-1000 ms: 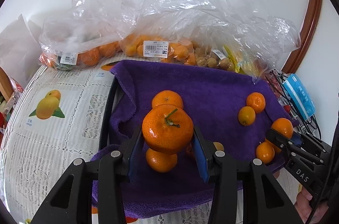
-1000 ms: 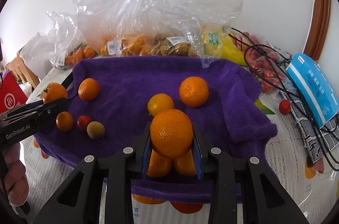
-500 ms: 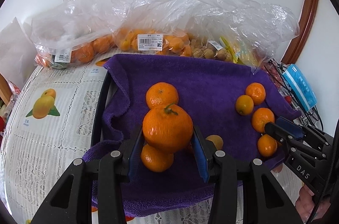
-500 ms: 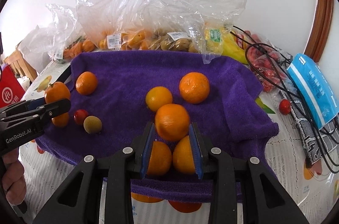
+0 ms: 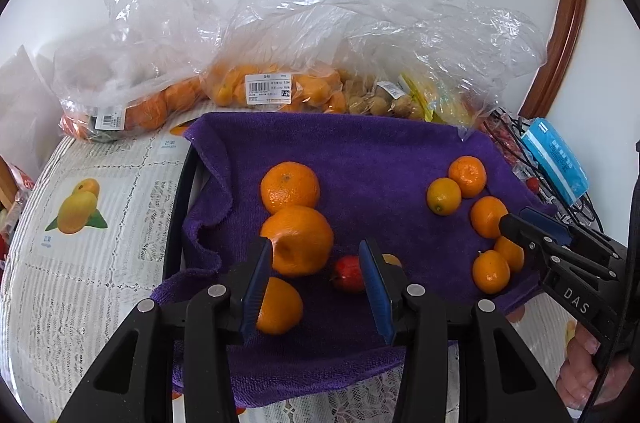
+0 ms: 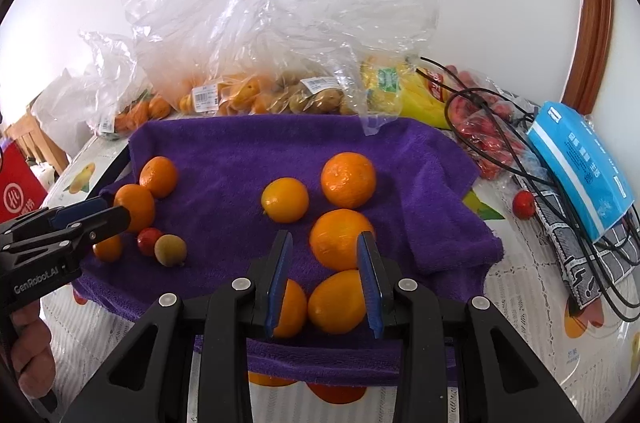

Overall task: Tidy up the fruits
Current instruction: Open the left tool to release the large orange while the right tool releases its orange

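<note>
A purple towel [image 5: 380,151] [image 6: 240,151] carries loose oranges in two groups. In the left wrist view my left gripper [image 5: 316,263] stands open and empty. A large orange [image 5: 298,241] lies on the towel just past its left finger, between another orange [image 5: 290,187] and a third [image 5: 278,305], with a small red fruit [image 5: 348,273] beside them. In the right wrist view my right gripper [image 6: 324,255] is open with bare towel between its fingers. An orange [image 6: 340,239] rests just beyond its right finger, among several others.
Clear plastic bags of fruit [image 5: 276,87] [image 6: 256,95] line the back. A blue packet [image 6: 580,159], black cables [image 6: 532,183] and a loose cherry tomato [image 6: 523,204] lie to the right. A red box [image 6: 16,187] stands at the left. A black tray rim [image 5: 182,207] shows under the towel.
A second ago each gripper held an orange between its fingers. Both oranges now lie on the towel beyond the fingertips, beside the other oranges.
</note>
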A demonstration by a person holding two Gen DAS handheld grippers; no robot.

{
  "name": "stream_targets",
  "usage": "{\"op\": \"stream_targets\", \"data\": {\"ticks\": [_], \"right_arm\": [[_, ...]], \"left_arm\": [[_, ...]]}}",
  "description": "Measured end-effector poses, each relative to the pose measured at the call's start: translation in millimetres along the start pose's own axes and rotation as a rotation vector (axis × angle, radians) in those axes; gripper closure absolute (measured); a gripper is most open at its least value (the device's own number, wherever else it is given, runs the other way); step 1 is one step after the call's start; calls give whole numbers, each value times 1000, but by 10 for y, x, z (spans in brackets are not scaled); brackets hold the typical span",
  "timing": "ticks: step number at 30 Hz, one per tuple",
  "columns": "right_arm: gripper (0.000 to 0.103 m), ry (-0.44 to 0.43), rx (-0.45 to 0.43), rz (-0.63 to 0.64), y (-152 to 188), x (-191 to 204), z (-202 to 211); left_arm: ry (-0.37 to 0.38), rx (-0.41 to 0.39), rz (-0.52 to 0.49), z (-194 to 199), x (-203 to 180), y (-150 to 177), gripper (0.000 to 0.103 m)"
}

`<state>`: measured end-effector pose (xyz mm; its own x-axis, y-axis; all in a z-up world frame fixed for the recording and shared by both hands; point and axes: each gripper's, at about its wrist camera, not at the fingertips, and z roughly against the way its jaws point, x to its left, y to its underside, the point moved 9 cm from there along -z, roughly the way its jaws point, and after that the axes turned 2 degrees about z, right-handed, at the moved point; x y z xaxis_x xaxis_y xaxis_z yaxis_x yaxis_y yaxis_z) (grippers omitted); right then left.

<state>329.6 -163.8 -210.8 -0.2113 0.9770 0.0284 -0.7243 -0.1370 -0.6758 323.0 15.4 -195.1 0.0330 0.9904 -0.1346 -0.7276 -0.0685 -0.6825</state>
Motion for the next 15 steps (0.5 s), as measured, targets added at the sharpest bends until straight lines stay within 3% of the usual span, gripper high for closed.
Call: {"op": "stream_targets", "data": {"ticks": [15], "right_arm": [[63,1,2,5,18,20,-25]], "left_arm": [[23,25,7,-31,-5,11,48]]}}
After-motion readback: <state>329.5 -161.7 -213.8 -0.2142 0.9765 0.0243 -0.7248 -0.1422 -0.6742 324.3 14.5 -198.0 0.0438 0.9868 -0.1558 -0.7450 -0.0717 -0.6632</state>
